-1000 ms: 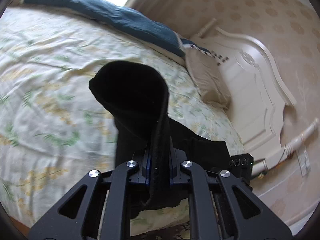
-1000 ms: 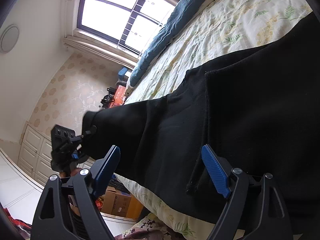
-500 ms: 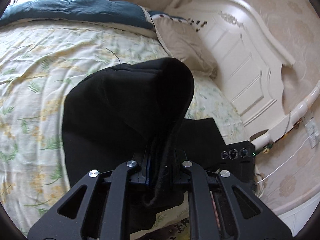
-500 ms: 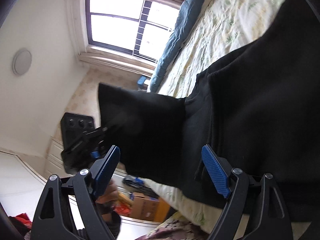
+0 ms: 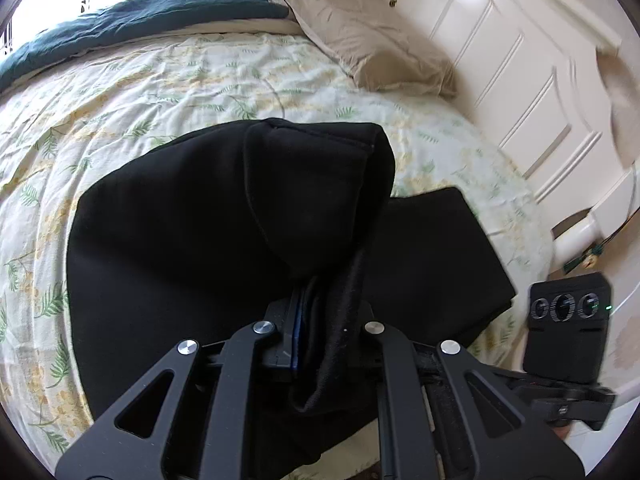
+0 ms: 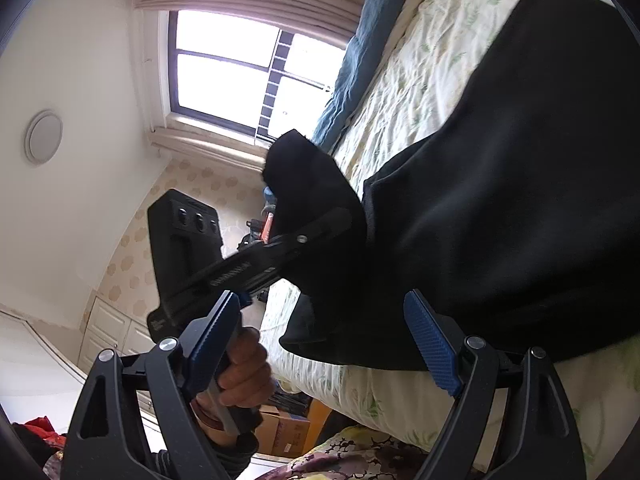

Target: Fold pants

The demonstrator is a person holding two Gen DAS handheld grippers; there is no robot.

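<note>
The black pants point(image 5: 192, 248) lie on the bed, partly folded. My left gripper point(image 5: 320, 320) is shut on one end of them and holds it lifted, so the cloth arches forward over the lower layer point(image 5: 432, 264). In the right wrist view the pants point(image 6: 520, 200) spread over the bed on the right, and the left gripper point(image 6: 320, 224) shows with the raised end clamped in it. My right gripper point(image 6: 324, 340) is open and empty at the near edge of the pants. Its blue pads point(image 6: 432, 348) touch no cloth.
The bed has a floral sheet point(image 5: 160, 92), a blue duvet point(image 5: 140, 20) at the far side and a beige pillow point(image 5: 380, 40) by the white headboard point(image 5: 520, 80). A window point(image 6: 240, 72), cupboards and cardboard boxes point(image 6: 288, 428) on the floor lie left of the bed.
My left gripper has carried the clamped end of the pants toward the right gripper and the headboard. More black cloth now lies beneath it. The right gripper stays open in place.
</note>
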